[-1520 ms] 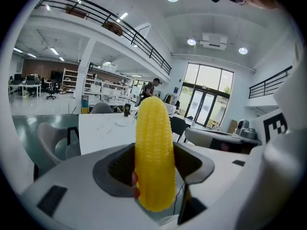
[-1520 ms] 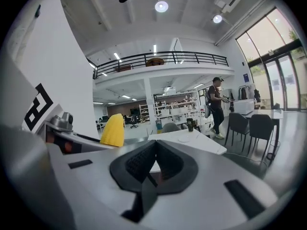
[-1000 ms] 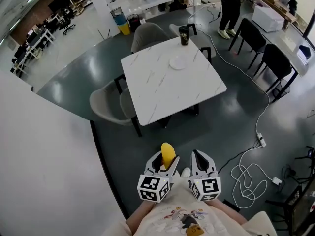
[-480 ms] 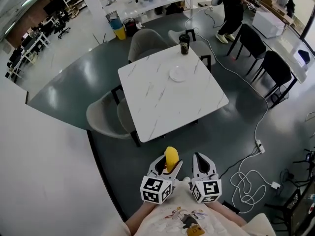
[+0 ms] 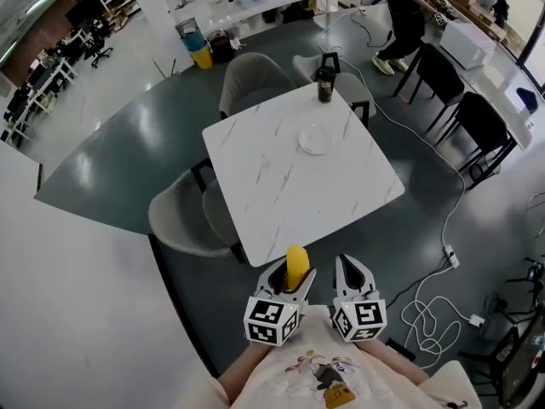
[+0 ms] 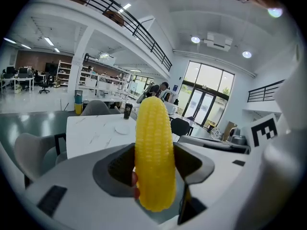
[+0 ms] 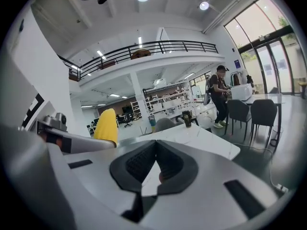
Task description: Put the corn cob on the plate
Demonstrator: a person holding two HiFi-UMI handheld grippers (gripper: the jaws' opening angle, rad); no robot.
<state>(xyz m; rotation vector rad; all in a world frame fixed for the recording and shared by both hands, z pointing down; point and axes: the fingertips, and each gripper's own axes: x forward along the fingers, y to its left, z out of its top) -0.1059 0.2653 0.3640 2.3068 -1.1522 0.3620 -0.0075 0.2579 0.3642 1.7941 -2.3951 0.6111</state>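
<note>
A yellow corn cob (image 6: 153, 152) stands upright between the jaws of my left gripper (image 5: 288, 281), which is shut on it; its tip (image 5: 296, 267) shows over the near corner of the white marble table (image 5: 281, 186). The cob also shows at the left of the right gripper view (image 7: 106, 126). My right gripper (image 5: 352, 279) hangs beside the left one, its dark pads (image 7: 168, 162) pressed together with nothing held. A small white plate (image 5: 314, 139) lies on the far part of the table, well ahead of both grippers, also seen as the plate (image 6: 122, 130).
A dark cup (image 5: 324, 83) stands at the table's far corner. Grey chairs (image 5: 183, 220) flank the table on the left and far side; black chairs (image 5: 477, 126) stand at right. A white cable (image 5: 426, 309) coils on the floor at right. A person (image 5: 409, 15) stands far back.
Both grippers have come closer to the table with the cob still held. The table's near corner now lies just ahead of the jaws.
</note>
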